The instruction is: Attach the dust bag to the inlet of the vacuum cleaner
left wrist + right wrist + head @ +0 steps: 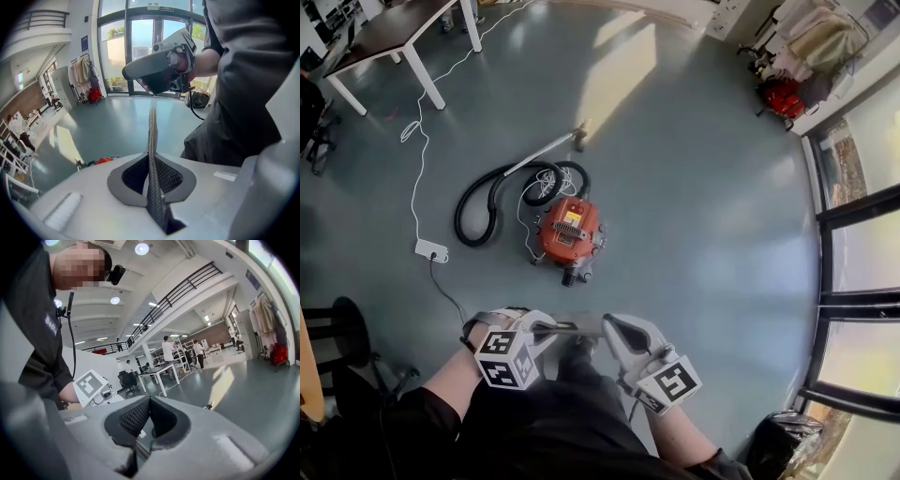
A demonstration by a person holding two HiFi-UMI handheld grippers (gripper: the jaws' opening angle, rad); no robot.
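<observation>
The orange vacuum (570, 230) sits on the floor (703, 187), its black hose (483, 202) looped just beside it on the left. The bag (575, 328) is well apart from the vacuum, on the person's side of it, and spans both grippers as a thin grey strip. The left gripper's (551, 328) jaws are clamped on one end. The right gripper's (606, 325) jaws are pressed together on the other.

Left hand-held gripper (151, 164) clamped on edge-on dust bag (152, 129), right hand-held gripper (154, 86) at its far end
</observation>
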